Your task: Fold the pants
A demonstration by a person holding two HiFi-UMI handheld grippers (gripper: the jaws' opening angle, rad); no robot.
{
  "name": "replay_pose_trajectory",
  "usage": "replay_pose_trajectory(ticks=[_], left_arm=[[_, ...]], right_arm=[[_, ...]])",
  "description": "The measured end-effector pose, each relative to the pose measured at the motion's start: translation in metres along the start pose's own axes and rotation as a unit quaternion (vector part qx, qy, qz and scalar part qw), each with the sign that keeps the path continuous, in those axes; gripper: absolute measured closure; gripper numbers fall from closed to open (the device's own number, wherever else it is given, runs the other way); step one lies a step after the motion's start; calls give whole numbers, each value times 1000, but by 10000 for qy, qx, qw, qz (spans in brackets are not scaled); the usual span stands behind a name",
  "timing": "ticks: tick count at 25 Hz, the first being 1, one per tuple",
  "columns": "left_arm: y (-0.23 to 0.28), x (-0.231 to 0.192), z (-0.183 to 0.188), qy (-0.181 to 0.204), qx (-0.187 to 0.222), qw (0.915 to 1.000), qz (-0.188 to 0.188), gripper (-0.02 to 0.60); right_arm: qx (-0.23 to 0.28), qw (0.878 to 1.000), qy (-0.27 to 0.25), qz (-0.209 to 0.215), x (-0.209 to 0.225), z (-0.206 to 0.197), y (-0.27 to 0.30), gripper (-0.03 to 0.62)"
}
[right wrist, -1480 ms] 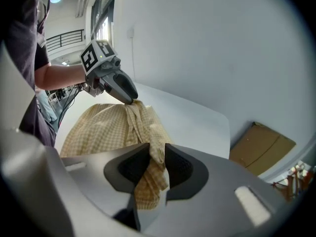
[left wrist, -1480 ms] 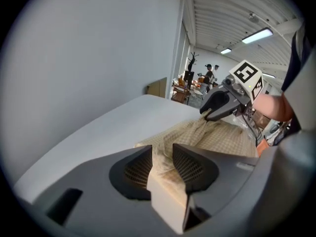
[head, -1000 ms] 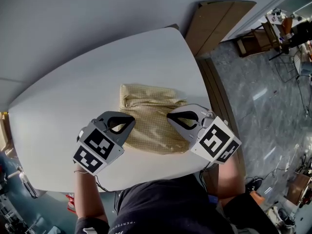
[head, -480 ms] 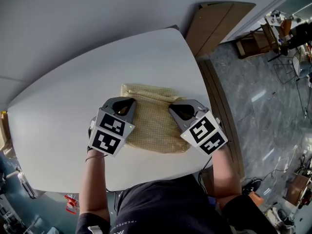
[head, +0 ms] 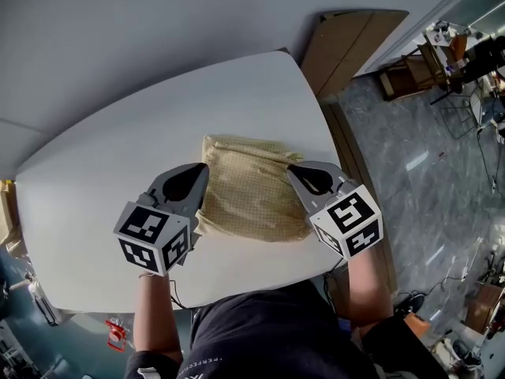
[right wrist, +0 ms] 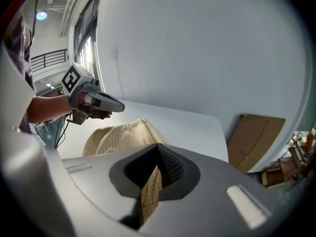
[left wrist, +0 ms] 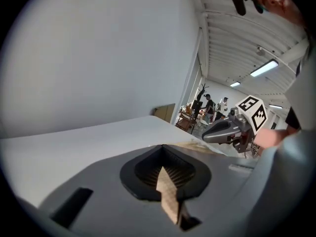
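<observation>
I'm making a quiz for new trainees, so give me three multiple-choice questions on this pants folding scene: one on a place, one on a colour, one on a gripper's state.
1. Where do the pants lie?
A: on the floor. B: on a chair. C: on the white table.
2. What colour are the pants?
A: pale yellow. B: blue. C: black.
3. How is the left gripper?
A: open and empty. B: shut on the pants. C: shut on nothing.
Answers:
1 C, the head view shows them lying on the table.
2 A, the cloth is pale yellow in every view.
3 B, its own view shows a strip of the cloth pinched between its closed jaws.
</observation>
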State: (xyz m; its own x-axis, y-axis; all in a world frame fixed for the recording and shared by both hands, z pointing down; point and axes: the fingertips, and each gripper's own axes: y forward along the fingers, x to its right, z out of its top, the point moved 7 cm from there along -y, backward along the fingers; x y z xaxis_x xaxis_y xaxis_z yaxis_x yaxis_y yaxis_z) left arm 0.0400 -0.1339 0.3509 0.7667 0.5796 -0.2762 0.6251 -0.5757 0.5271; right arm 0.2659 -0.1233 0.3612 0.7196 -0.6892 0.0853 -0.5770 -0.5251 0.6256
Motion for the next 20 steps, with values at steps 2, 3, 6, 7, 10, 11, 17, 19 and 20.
replay_pose_trajectory(ticks=[2,3,6,7,10,11,17,19,20], left_arm=[[-8,4,-7,143,-42,9998,156,584],[-12,6,-11,217,-74,9995,213,584],[-23,15,-23,297,-127,9992,237,584],[-27,17,-27,296,-156,9992,225,584],[-35,24,-38,421,-266,9985,221,584],[-39,28,-41,494,-289,9981,231,584],[-66,43,-56,625,-180,9975,272,584],[-77,45,-61,495,-25,9982,329,584],[-81,46,-64,408,43,9986,347,584]], right_arm=[[44,9996,222,-180,-4,-5,-6,594],[71,9990,346,-257,-6,-7,-9,594],[127,9971,628,-401,-16,-14,-16,594],[147,9966,685,-431,-20,-16,-19,594],[245,9955,761,-518,-33,-17,-27,594],[291,9951,777,-547,-37,-17,-30,594],[732,9893,1151,-512,-75,-18,-44,594],[897,9867,1254,-507,-91,-19,-46,594],[949,9859,1271,-526,-98,-20,-46,594]])
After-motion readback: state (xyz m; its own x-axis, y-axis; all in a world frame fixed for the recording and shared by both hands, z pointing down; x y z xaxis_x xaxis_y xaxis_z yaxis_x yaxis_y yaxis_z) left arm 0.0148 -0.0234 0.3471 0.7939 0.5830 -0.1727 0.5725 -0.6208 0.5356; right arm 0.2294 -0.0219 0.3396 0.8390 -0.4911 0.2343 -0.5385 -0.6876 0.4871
